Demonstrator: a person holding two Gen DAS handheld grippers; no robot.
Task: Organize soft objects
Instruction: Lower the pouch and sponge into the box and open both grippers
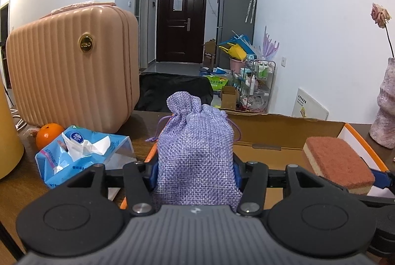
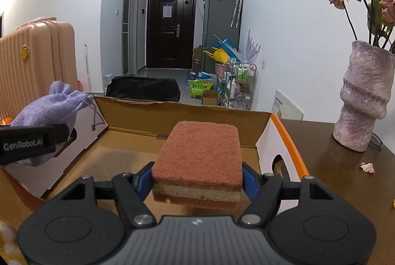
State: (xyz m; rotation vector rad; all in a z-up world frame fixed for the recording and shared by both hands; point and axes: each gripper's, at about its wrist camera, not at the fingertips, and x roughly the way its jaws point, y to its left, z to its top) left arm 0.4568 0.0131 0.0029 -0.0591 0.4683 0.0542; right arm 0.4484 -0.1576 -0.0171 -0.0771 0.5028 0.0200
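Observation:
My left gripper [image 1: 195,173] is shut on a purple drawstring pouch [image 1: 195,149], held upright above the left edge of an open cardboard box [image 1: 284,126]. The pouch also shows in the right wrist view [image 2: 49,109], with the left gripper's body in front of it. My right gripper [image 2: 197,181] is shut on a red-brown and yellow sponge [image 2: 200,151], held flat over the box's inside [image 2: 118,156]. The sponge also shows in the left wrist view [image 1: 338,161], at the right.
A pink suitcase [image 1: 71,67] stands on the table at the left, with an orange [image 1: 48,134] and a blue tissue pack [image 1: 84,153] before it. A pink vase [image 2: 363,97] with dried roses stands at the right, with petals [image 2: 367,167] on the brown table.

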